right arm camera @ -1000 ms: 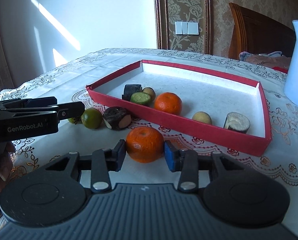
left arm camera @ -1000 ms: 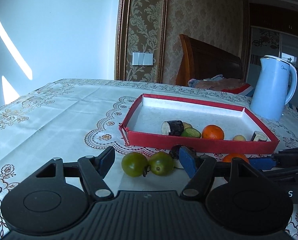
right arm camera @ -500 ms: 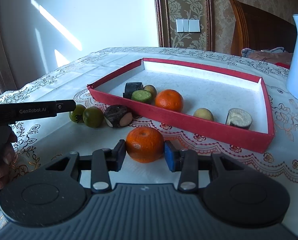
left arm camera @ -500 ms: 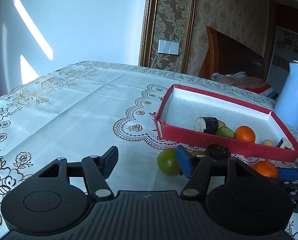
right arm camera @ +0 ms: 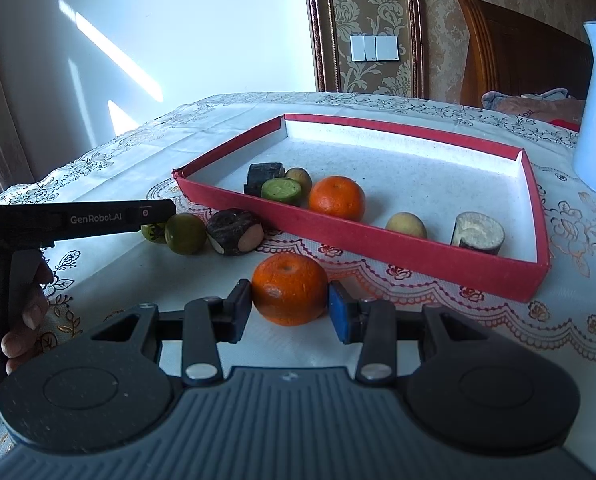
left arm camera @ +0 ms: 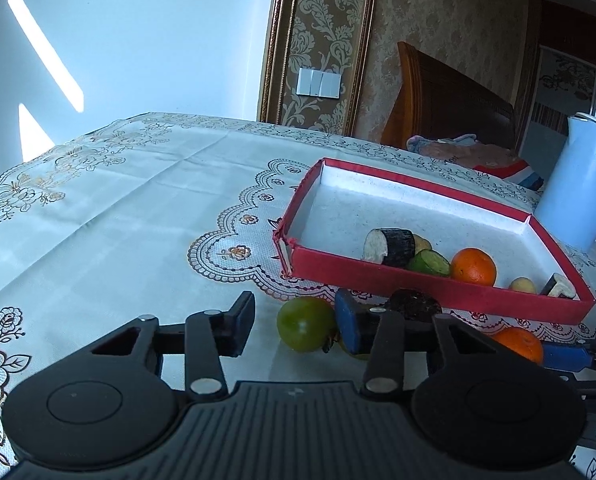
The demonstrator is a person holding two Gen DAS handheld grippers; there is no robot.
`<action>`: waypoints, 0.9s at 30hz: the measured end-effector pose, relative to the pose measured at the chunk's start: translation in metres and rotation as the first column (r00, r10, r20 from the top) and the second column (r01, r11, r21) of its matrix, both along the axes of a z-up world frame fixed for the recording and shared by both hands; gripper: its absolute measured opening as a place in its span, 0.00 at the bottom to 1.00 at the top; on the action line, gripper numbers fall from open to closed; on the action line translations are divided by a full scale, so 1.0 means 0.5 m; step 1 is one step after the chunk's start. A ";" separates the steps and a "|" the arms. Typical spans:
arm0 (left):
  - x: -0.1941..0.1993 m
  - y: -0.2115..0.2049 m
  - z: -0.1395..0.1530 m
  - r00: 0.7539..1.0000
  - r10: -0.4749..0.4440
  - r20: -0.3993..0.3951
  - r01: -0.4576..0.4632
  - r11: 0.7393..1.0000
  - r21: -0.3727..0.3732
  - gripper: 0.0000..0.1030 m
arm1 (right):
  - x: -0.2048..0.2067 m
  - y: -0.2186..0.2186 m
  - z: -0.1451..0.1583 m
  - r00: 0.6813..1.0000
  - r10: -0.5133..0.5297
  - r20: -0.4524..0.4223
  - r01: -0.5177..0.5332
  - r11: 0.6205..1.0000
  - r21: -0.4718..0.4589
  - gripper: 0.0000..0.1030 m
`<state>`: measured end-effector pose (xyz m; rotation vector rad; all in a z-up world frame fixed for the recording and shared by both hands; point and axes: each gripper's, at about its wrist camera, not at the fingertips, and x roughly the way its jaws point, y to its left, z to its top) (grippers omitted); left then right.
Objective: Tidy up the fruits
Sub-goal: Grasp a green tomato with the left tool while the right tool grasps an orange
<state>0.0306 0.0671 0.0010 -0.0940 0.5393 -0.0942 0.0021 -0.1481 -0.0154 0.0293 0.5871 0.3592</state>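
Note:
A red tray [left arm camera: 437, 294] [right arm camera: 337, 236] lies on the tablecloth and holds an orange [right arm camera: 337, 199], cut vegetable pieces and a small yellow fruit [right arm camera: 405, 225]. In front of it lie two green fruits [right arm camera: 185, 233], a dark cut piece [right arm camera: 234, 232] and a second orange [right arm camera: 289, 290]. My right gripper [right arm camera: 290, 312] is shut on this second orange, which rests on the cloth. My left gripper [left arm camera: 296, 330] is open. One green fruit [left arm camera: 306, 324] sits between its fingers, close to the right finger.
A light blue kettle [left arm camera: 577, 184] stands right of the tray. A wooden headboard [left arm camera: 449, 100] and a wall are behind the table. The left gripper's body [right arm camera: 78, 220] reaches in from the left of the right wrist view.
My left gripper has swung left and tilted, so the green fruits have shifted from centre to its right finger. My right gripper stays shut on the orange.

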 end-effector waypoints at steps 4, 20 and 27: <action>-0.002 -0.004 0.000 1.000 -0.011 0.003 0.011 1.000 -0.004 0.34 | 0.001 -0.001 0.000 1.000 -0.003 -0.001 0.003 1.000 0.004 0.38; -0.007 0.020 -0.006 1.000 -0.017 -0.016 0.015 0.993 -0.118 0.30 | 0.003 0.000 -0.002 1.000 -0.011 -0.005 0.011 1.000 0.003 0.38; -0.017 0.015 -0.002 1.000 0.010 0.006 -0.009 0.995 -0.101 0.28 | 0.002 -0.003 -0.002 1.000 -0.018 0.000 0.018 1.000 0.008 0.38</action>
